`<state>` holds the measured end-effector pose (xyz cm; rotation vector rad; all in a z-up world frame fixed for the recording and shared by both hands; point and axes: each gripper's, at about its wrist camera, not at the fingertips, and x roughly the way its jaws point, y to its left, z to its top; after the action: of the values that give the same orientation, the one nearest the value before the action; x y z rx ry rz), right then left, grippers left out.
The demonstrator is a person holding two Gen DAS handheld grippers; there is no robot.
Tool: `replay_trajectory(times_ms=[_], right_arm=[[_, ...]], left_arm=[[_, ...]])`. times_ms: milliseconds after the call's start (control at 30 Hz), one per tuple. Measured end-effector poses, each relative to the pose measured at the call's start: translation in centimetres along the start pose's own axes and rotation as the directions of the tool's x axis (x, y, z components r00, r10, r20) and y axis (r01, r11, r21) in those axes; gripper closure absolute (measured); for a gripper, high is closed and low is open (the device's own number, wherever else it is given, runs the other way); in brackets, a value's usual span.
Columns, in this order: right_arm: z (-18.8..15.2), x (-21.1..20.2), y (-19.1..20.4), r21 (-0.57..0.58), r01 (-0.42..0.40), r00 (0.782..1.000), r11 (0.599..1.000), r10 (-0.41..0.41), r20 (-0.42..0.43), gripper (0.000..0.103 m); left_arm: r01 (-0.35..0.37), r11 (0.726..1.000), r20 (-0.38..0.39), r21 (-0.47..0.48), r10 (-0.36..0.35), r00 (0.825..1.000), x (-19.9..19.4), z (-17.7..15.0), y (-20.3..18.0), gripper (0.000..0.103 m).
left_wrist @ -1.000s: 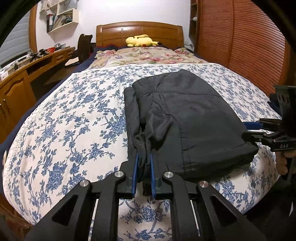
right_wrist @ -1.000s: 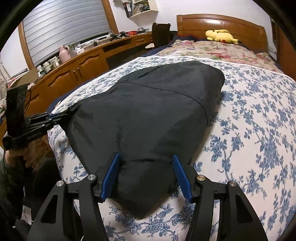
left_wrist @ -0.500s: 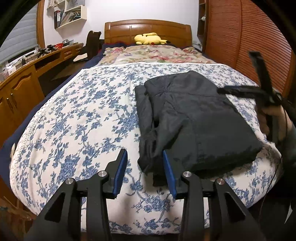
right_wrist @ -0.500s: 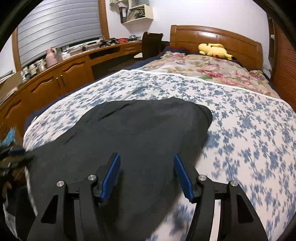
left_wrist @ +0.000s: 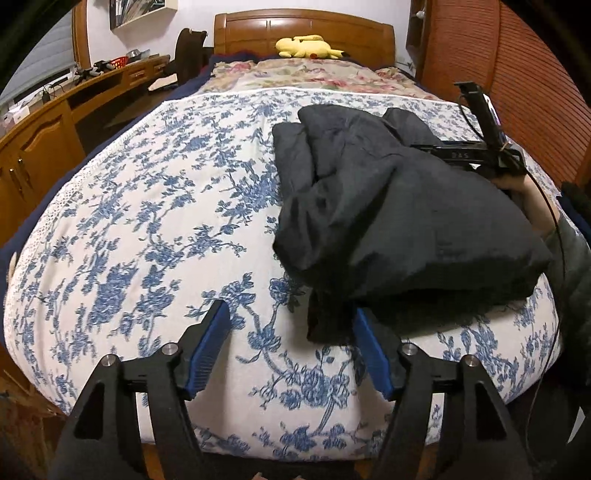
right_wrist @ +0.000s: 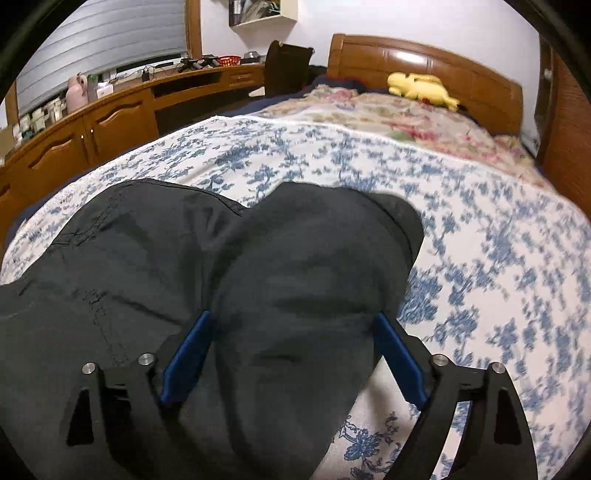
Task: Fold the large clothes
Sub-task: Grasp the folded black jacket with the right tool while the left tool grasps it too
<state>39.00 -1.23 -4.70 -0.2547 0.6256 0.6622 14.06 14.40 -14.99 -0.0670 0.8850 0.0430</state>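
Observation:
A black garment (left_wrist: 388,206) lies folded in a thick bundle on the blue-flowered bedspread (left_wrist: 155,229), toward the right of the bed's foot. My left gripper (left_wrist: 291,347) is open and empty, just in front of the bundle's near left corner. My right gripper (right_wrist: 291,354) is open, its blue pads either side of a raised fold of the black garment (right_wrist: 295,280). The right gripper also shows in the left wrist view (left_wrist: 476,151), above the far right side of the bundle.
A yellow plush toy (left_wrist: 306,46) lies by the wooden headboard (left_wrist: 303,26). A floral quilt (left_wrist: 314,75) covers the bed's head. A wooden desk with cabinets (left_wrist: 40,140) runs along the left. A slatted wooden wardrobe (left_wrist: 528,74) stands on the right.
My left gripper opened, let go of the garment's corner and drew back. My right gripper moved over the bundle toward its far side, staying open.

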Motion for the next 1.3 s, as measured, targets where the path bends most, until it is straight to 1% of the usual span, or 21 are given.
replay_trajectory(times_ms=[100, 200, 367, 567, 867, 1000, 1067, 1133, 1200, 1233, 1300], right_arm=[[0.1, 0.2, -1.2, 0.053, -0.045, 0.999, 0.998, 0.045, -0.005, 0.011], [0.1, 0.4, -2.0, 0.086, -0.071, 0.997, 0.994, 0.072, -0.010, 0.011], [0.2, 0.3, -2.7, 0.110, -0.072, 0.997, 0.991, 0.072, 0.004, 0.011], [-0.5, -0.4, -3.0, 0.138, -0.075, 0.997, 0.988, 0.073, 0.019, 0.011], [-0.8, -0.5, -3.0, 0.174, -0.104, 0.994, 0.979, 0.105, 0.004, 0.012], [-0.8, -0.4, -3.3, 0.195, -0.147, 0.989, 0.970, 0.151, -0.006, 0.021], [-0.7, -0.3, -3.5, 0.209, -0.165, 0.985, 0.964, 0.170, -0.007, 0.022], [-0.8, -0.3, -3.7, 0.218, -0.172, 0.984, 0.961, 0.178, -0.006, 0.023], [-0.8, -0.3, -3.8, 0.221, -0.185, 0.982, 0.958, 0.190, -0.004, 0.029], [-0.8, -0.4, -3.8, 0.223, -0.190, 0.981, 0.956, 0.195, -0.003, 0.031], [-0.9, -0.5, -3.8, 0.229, -0.202, 0.978, 0.952, 0.206, 0.004, 0.042]], left_arm=[[0.010, 1.000, -0.005, -0.009, -0.010, 1.000, 0.4, 0.3, 0.0, 0.033], [0.011, 1.000, -0.005, -0.002, -0.011, 1.000, 0.5, 0.5, -0.2, 0.033], [0.025, 1.000, 0.002, -0.001, -0.025, 1.000, 0.2, 0.5, -0.7, 0.033], [0.030, 1.000, -0.003, 0.003, -0.030, 1.000, 0.2, 0.3, -1.1, 0.033], [0.036, 0.999, 0.000, 0.006, -0.036, 0.999, 0.2, 0.2, -1.3, 0.033], [0.067, 0.998, -0.001, 0.010, -0.067, 0.998, 0.3, 0.2, -1.6, 0.048], [0.076, 0.997, -0.001, 0.022, -0.076, 0.997, 0.3, 0.2, -1.8, 0.053], [0.078, 0.997, -0.004, 0.024, -0.078, 0.997, 0.3, 0.2, -1.9, 0.055], [0.082, 0.996, -0.005, 0.020, -0.082, 0.997, 0.3, 0.2, -1.9, 0.057], [0.092, 0.996, -0.006, 0.015, -0.092, 0.996, 0.3, 0.2, -1.8, 0.060], [0.116, 0.993, -0.013, -0.006, -0.117, 0.993, 0.5, 0.2, -1.6, 0.071]])
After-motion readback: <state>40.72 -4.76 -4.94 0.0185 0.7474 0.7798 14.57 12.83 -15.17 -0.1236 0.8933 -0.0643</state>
